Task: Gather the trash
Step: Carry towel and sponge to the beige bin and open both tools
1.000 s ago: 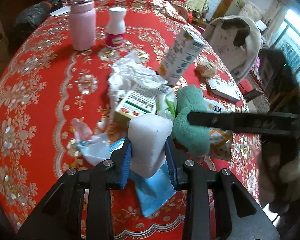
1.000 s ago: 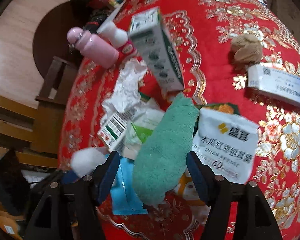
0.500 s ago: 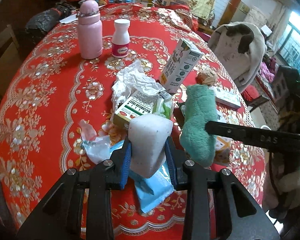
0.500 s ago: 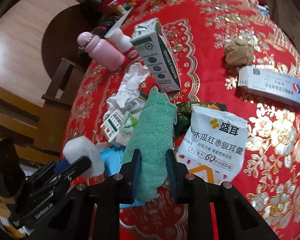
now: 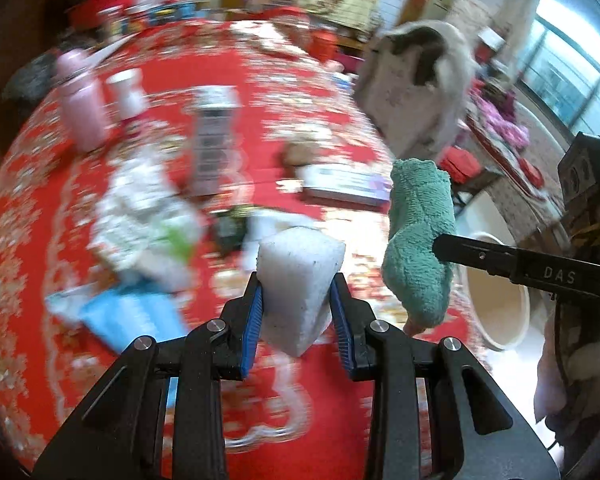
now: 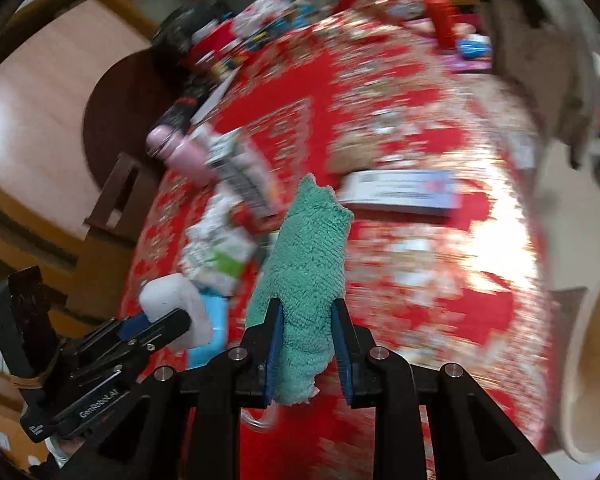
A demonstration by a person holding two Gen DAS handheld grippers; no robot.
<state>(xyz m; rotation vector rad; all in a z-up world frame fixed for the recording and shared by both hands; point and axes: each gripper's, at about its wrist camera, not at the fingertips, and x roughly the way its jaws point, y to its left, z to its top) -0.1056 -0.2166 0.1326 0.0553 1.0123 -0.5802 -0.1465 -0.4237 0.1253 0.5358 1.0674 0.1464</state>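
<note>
1. While the background blurs, the sponge (image 5: 300, 280), a white block, sits clamped between the blue pads of the left gripper (image 5: 298, 312), above the near edge of the worktop (image 5: 320, 100); the right wrist view shows it too (image 6: 172, 304), in that gripper (image 6: 156, 328) at lower left.
2. Just beside it to the right, the cloth (image 6: 304, 280), green and fluffy, is pinched low down by the right gripper (image 6: 306, 344), whose jaws are closed on it; its upper end stands free above the pads. From the left wrist view the cloth (image 5: 418, 240) hangs at the tip of the right gripper (image 5: 440, 246), which reaches in from the right.
3. Both things are off the worktop, which carries a red cloth with a gold and white pattern.
4. Litter lies on the worktop behind the sponge: a blue wrapper (image 5: 132, 320), crumpled white paper (image 5: 140, 184), an upright carton (image 5: 214, 140), and a flat box (image 5: 340, 184).
5. Farther back stand a pink bottle (image 5: 82, 108) and a small white bottle (image 5: 128, 88).
6. Off the worktop's right edge, a pale bin (image 5: 496, 300) stands on the floor; its rim (image 6: 580, 380) shows at the right of the right wrist view.
7. A chair draped with a whitish coat (image 5: 416, 80) stands beyond the worktop.
</note>
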